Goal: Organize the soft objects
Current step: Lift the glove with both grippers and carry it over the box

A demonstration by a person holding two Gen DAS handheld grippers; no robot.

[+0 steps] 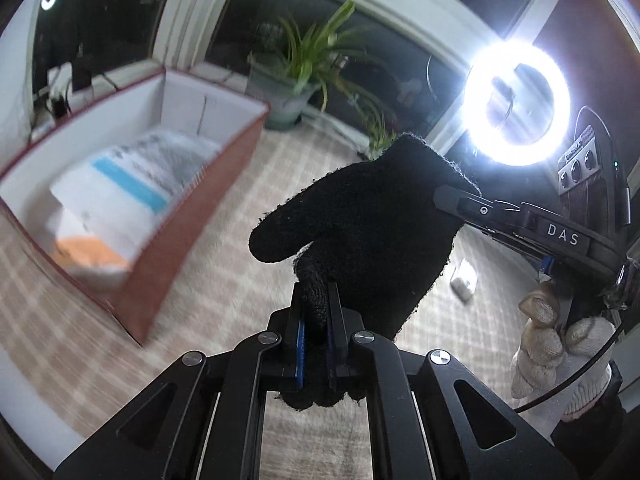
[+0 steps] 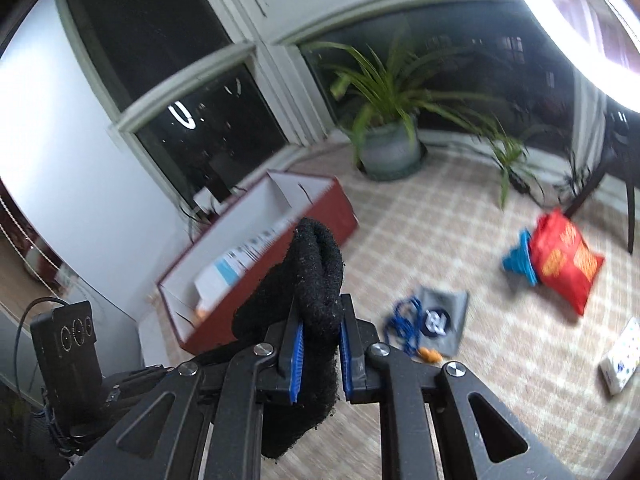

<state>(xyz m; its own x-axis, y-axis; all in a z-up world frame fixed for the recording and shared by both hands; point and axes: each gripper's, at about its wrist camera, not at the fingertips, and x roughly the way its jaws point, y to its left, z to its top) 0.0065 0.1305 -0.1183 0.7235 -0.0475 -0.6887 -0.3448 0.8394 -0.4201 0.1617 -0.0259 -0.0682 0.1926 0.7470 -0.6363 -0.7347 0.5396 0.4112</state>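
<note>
Your left gripper and right gripper both clench the black glove; only the right view shows the red snack bag far right.

Left tongs: matte black linkage arms with triangular cut-outs, round silver screw heads at the pivots, blue ribbed pads inside black fingers. Right tongs: same black build, silver screws and blue pads; seen from the left wrist, the body bears white "DAS" lettering. Right hand wears a cream knit glove, with a thin black cable running beside it.
</note>
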